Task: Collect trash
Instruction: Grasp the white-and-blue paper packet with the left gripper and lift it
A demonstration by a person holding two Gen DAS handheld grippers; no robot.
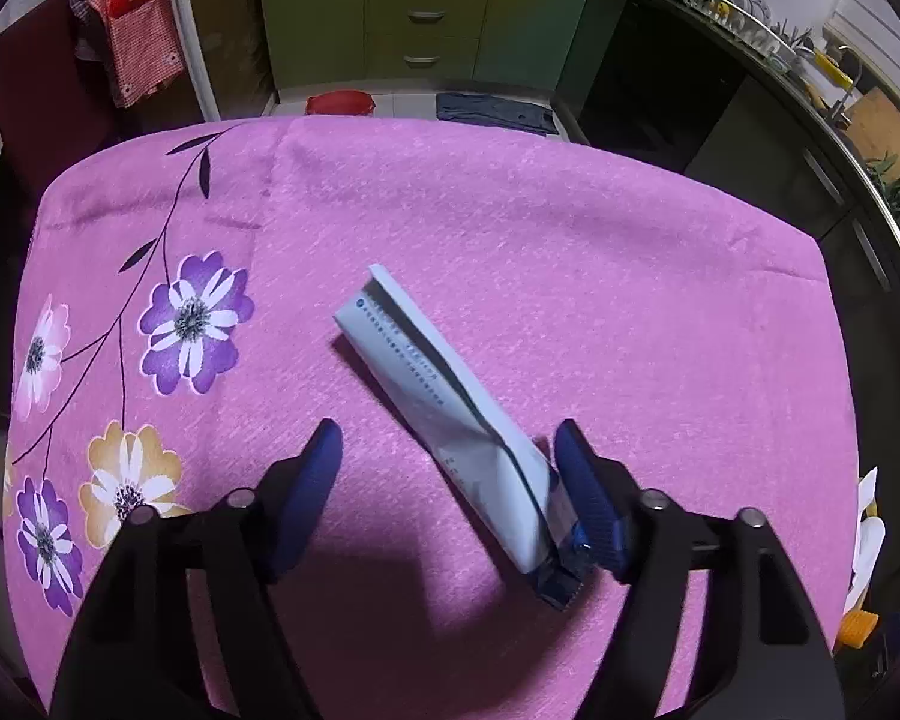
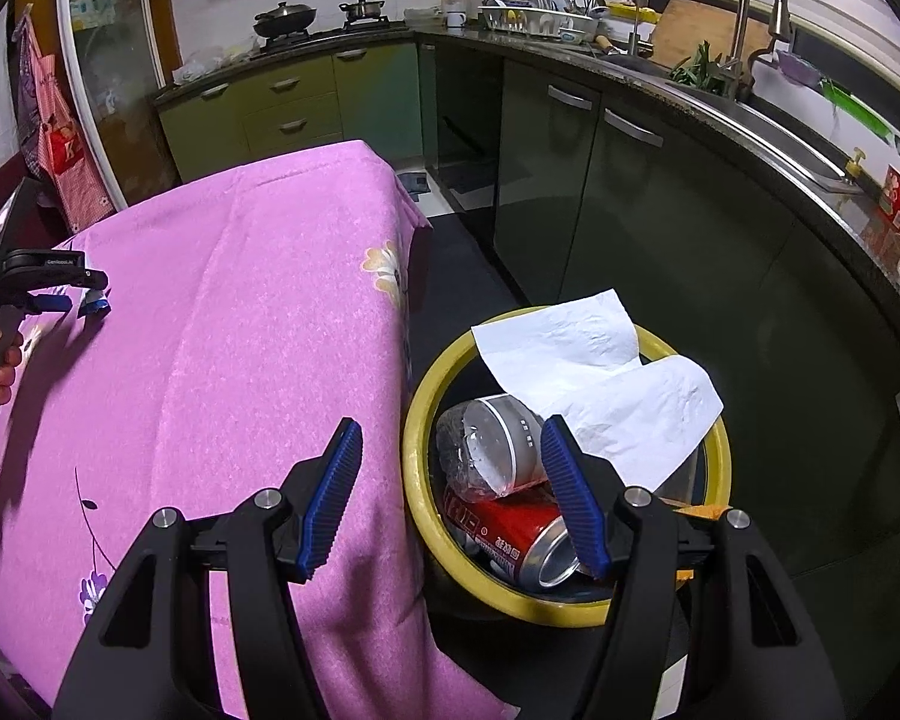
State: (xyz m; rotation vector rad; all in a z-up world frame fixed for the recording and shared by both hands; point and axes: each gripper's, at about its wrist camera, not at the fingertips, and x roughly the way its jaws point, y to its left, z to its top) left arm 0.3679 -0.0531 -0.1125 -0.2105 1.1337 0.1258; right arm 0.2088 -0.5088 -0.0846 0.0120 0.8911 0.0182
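- White-and-blue flattened tube-shaped wrapper [image 1: 450, 414] lies on the pink floral tablecloth [image 1: 570, 276], long axis running diagonally from far-left to near-right in the left wrist view.
- Its near, dark-blue crimped end sits just inside the right finger of the left gripper [image 1: 450, 480]; the rest extends forward beyond the fingertips.
- Left gripper: jaws spread wide, nothing clamped; one pad appears to touch the wrapper.
- Right gripper [image 2: 450, 480]: jaws wide apart, empty, poised over the table edge and the yellow-rimmed round bin [image 2: 417, 420].
- Left gripper is the nearer one; closing likely requires centring on the wrapper first.
- Count on the table: one wrapper.
- Count in the bin: one clear plastic bottle [image 2: 486, 444], one red drink can [image 2: 510, 540], one white paper sheet [image 2: 600, 384] draped over the rim.
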